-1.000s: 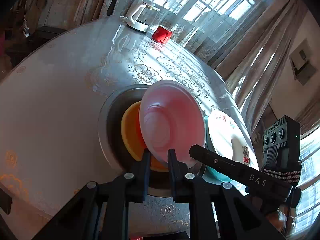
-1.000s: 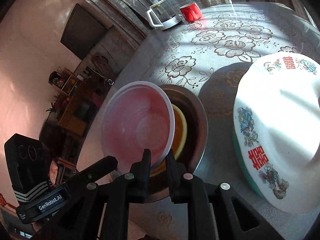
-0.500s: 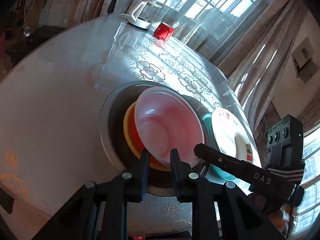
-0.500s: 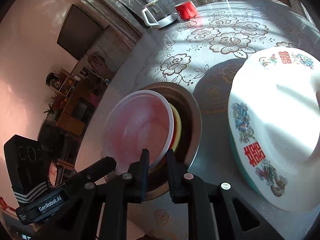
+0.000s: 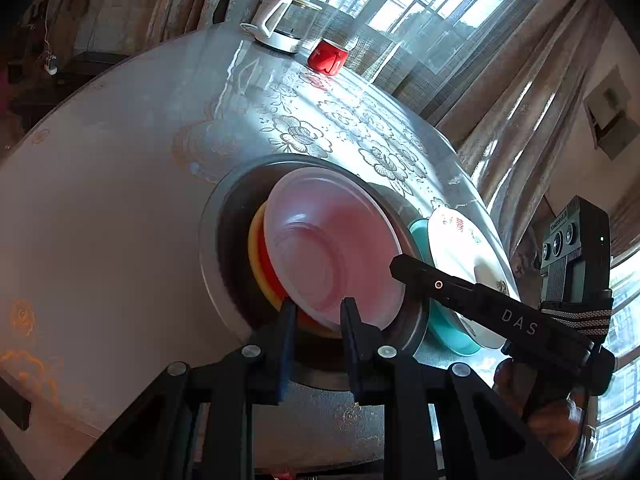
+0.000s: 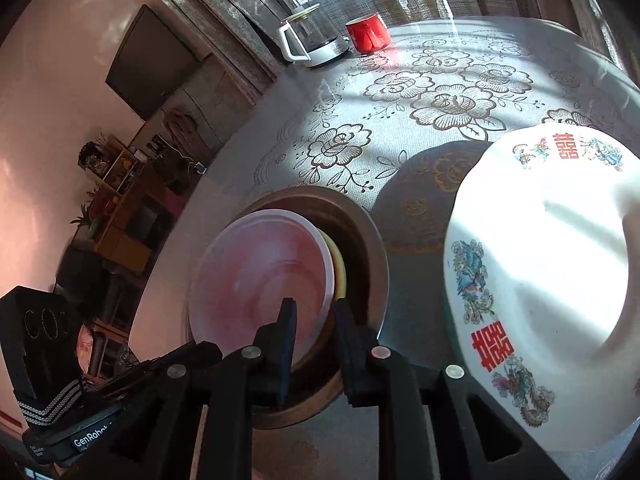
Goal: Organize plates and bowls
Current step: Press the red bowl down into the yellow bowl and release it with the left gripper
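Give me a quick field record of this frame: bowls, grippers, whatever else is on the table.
pink bowl: tilted, over orange bowl inside metal basin
left gripper: pink bowl's rim between its fingers, pads look just off it
right gripper: jaws opening, same rim between them
plate: white, printed, on teal dish, beside the basin
far edge: kettle, red mug

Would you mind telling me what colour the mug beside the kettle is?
The mug is red, clearest in the right wrist view.
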`<control>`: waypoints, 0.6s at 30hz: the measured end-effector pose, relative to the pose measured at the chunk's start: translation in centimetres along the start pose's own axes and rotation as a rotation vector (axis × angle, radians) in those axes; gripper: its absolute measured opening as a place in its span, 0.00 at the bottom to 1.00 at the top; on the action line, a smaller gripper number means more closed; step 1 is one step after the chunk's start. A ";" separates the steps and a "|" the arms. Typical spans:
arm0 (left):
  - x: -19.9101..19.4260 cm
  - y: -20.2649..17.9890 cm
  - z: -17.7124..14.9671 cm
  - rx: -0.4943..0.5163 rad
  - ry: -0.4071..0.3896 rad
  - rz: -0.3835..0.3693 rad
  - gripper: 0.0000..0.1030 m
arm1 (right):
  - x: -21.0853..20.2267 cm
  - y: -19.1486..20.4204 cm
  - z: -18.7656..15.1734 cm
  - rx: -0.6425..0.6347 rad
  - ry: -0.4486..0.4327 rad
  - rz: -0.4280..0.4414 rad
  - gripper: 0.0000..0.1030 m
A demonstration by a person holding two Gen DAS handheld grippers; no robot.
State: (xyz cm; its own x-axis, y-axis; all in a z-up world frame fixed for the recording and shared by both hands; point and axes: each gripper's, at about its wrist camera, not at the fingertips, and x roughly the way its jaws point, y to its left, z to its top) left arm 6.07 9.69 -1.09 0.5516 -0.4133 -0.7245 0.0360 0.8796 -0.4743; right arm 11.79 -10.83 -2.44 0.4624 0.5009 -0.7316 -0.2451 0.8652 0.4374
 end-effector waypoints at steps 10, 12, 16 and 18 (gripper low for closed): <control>-0.3 0.2 0.0 0.023 -0.021 0.037 0.23 | 0.3 0.6 0.0 -0.060 -0.008 -0.061 0.11; -0.4 0.2 0.0 0.025 -0.025 0.045 0.24 | 0.3 0.6 0.0 -0.065 -0.008 -0.064 0.11; -0.5 0.2 0.0 0.037 -0.037 0.062 0.26 | 0.3 0.6 0.1 -0.053 0.003 -0.049 0.11; -0.5 0.1 0.1 0.043 -0.043 0.071 0.27 | 0.4 0.4 0.2 -0.037 0.008 -0.037 0.12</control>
State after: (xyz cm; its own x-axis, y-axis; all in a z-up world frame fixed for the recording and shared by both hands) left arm 5.86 9.99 -0.75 0.5892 -0.3403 -0.7328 0.0310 0.9159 -0.4003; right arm 12.08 -10.33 -2.45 0.4652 0.4689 -0.7508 -0.2598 0.8832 0.3906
